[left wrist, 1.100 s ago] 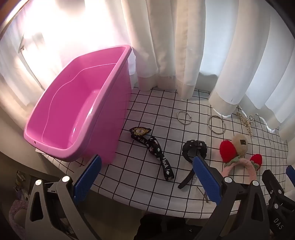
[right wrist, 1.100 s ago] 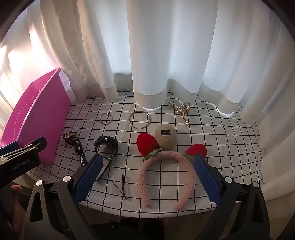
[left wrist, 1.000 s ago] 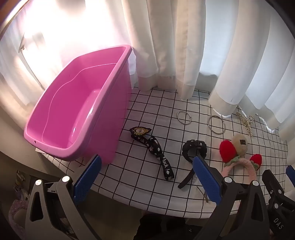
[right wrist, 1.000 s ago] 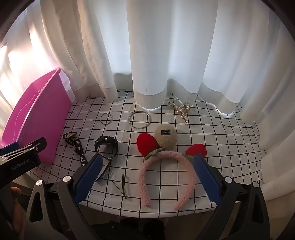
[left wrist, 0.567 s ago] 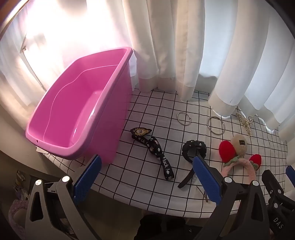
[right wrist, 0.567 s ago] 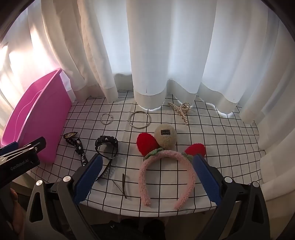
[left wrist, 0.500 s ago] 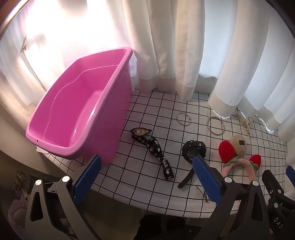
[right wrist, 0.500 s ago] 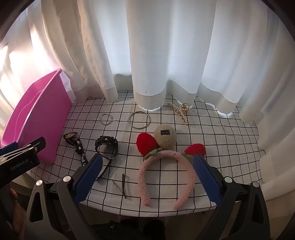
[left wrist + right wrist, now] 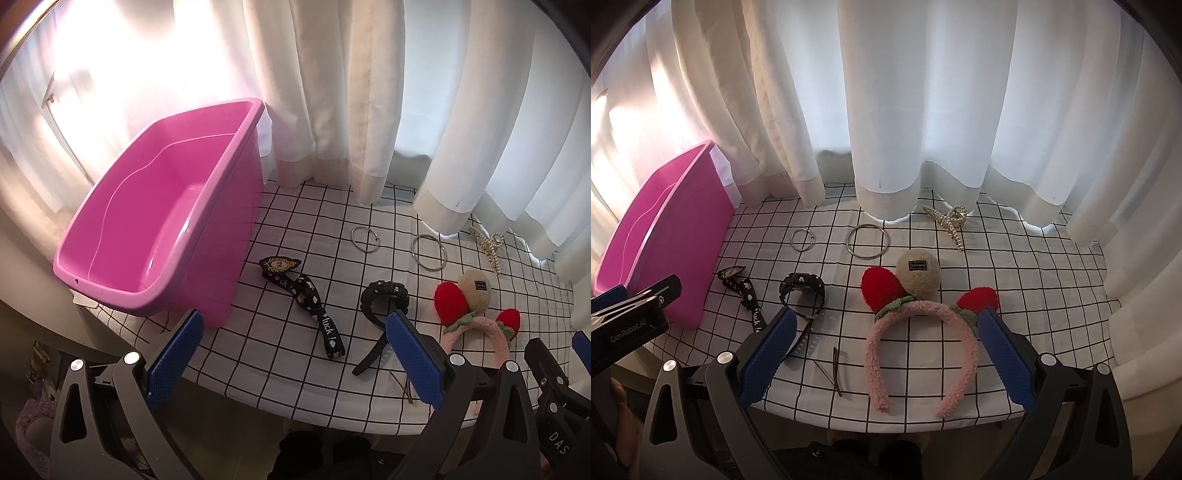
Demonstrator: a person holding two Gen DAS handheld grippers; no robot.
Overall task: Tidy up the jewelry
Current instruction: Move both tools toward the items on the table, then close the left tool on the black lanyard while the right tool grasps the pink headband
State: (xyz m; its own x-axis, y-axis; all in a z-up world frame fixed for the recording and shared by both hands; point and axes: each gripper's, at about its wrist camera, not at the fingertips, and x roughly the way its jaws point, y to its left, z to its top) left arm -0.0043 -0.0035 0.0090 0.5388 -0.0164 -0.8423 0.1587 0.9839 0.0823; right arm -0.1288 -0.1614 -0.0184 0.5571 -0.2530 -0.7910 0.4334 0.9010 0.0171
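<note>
A pink plastic bin (image 9: 155, 225) stands empty at the table's left end; it also shows in the right wrist view (image 9: 665, 236). On the grid cloth lie a black printed strap (image 9: 306, 299), a black watch (image 9: 384, 299), two metal rings (image 9: 803, 240) (image 9: 868, 240), a pearl hair claw (image 9: 951, 223), a pink fluffy headband (image 9: 919, 332) with red ears, a beige pompom (image 9: 919, 272) and a thin hairpin (image 9: 835, 369). My left gripper (image 9: 291, 354) is open, hovering before the table's front edge. My right gripper (image 9: 882, 354) is open, above the front edge near the headband.
White curtains (image 9: 905, 110) hang close behind the table and touch its back edge. The round table (image 9: 1034, 280) drops off at the front and right. The left gripper's body (image 9: 631, 321) shows at the right wrist view's left side.
Almost nothing has moved; both grippers drifted very slightly and stay open and empty.
</note>
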